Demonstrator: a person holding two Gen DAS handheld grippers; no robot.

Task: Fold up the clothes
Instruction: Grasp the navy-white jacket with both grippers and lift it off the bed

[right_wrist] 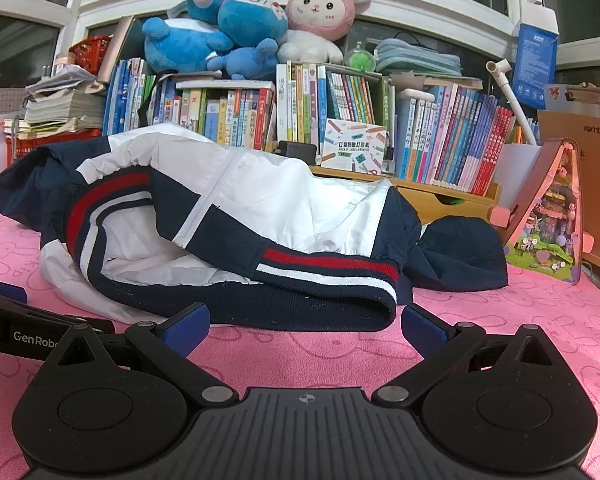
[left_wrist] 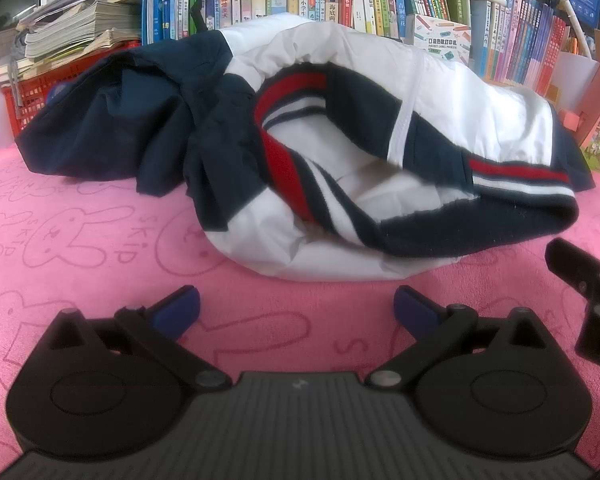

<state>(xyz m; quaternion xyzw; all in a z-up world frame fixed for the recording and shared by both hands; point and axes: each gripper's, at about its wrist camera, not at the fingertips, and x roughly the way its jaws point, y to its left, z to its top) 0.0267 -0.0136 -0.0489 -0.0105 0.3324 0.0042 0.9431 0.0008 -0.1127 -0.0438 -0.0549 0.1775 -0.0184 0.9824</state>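
The jacket [left_wrist: 300,152] lies crumpled in a heap on the pink blanket [left_wrist: 80,248], straight ahead of both pairs of fingers, its ribbed navy hem [right_wrist: 300,304] turned toward them. I think the biggest risk is that a pinch takes only one layer: the white lining [left_wrist: 380,192] is bunched inside the open hem, so a grab there could pull the lining out and make the heap worse, not flatter. A second risk is to catch the soft blanket together with the cloth, because the hem rests directly on it.

The left gripper [left_wrist: 296,308] is spread wide and holds nothing; the jacket begins a little beyond its tips. The right gripper [right_wrist: 304,324] is also wide apart and empty, with the hem just in front, almost between its blue fingertips [right_wrist: 188,320].

Behind the jacket stand rows of books [right_wrist: 340,100] and a red basket [left_wrist: 32,88], near enough that a sleeve flung outward could hit them. To the right of the right fingers a small house model [right_wrist: 552,216] stands on the blanket edge.
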